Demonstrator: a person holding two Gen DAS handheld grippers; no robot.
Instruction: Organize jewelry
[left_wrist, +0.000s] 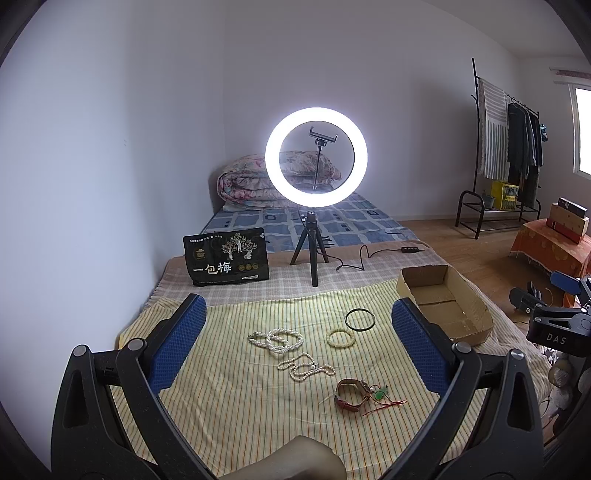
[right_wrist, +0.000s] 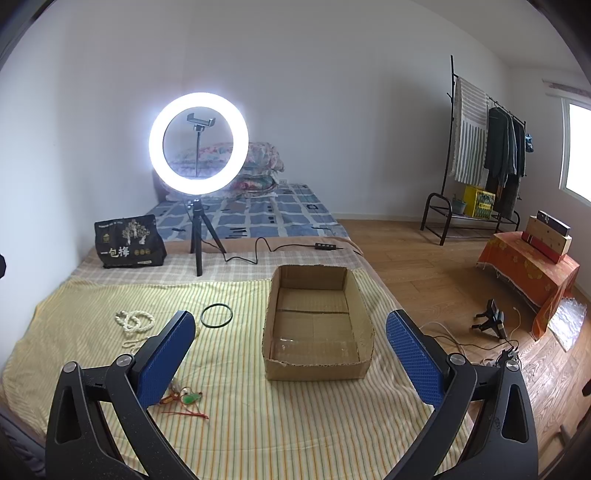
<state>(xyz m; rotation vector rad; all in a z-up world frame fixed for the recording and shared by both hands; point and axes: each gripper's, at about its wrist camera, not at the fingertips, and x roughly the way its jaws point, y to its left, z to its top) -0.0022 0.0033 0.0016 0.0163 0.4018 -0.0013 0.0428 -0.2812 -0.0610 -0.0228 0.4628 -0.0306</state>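
On the bed, over a yellow striped cloth (left_wrist: 229, 398), the jewelry lies spread between and ahead of the two pairs of fingers. Left gripper (left_wrist: 299, 332): blue-padded fingers (left_wrist: 177, 343) spread wide, holding nothing, raised above the cloth. Between them, nearest the camera, a watch with a red-brown strap (left_wrist: 351, 393) touches a green pendant on a red cord (left_wrist: 380, 395). Farther along the fingers lies a loose pearl necklace (left_wrist: 304, 365); beyond it, a coiled pearl strand (left_wrist: 277, 339), toward the left finger. Toward the right finger rest a pale beaded bracelet (left_wrist: 340, 338) and, just past it, a thin black bangle (left_wrist: 360, 319). An open cardboard box (left_wrist: 476, 314) stands outside the right finger, and part of the right gripper shows at the right frame edge.

Right gripper (right_wrist: 291, 328): fingers (right_wrist: 413, 358) likewise wide apart and empty. The cardboard box (right_wrist: 273, 332) sits between them, nothing visible inside it. The left finger partly hides the pendant (right_wrist: 192, 398); the bangle (right_wrist: 217, 315) and coiled pearls (right_wrist: 135, 320) lie beyond and outside that finger.

Background: a lit ring light (left_wrist: 316, 157) on a small tripod, a black snack bag (left_wrist: 226, 258), a folded quilt (left_wrist: 243, 184), and a clothes rack (left_wrist: 506, 147) at far right.
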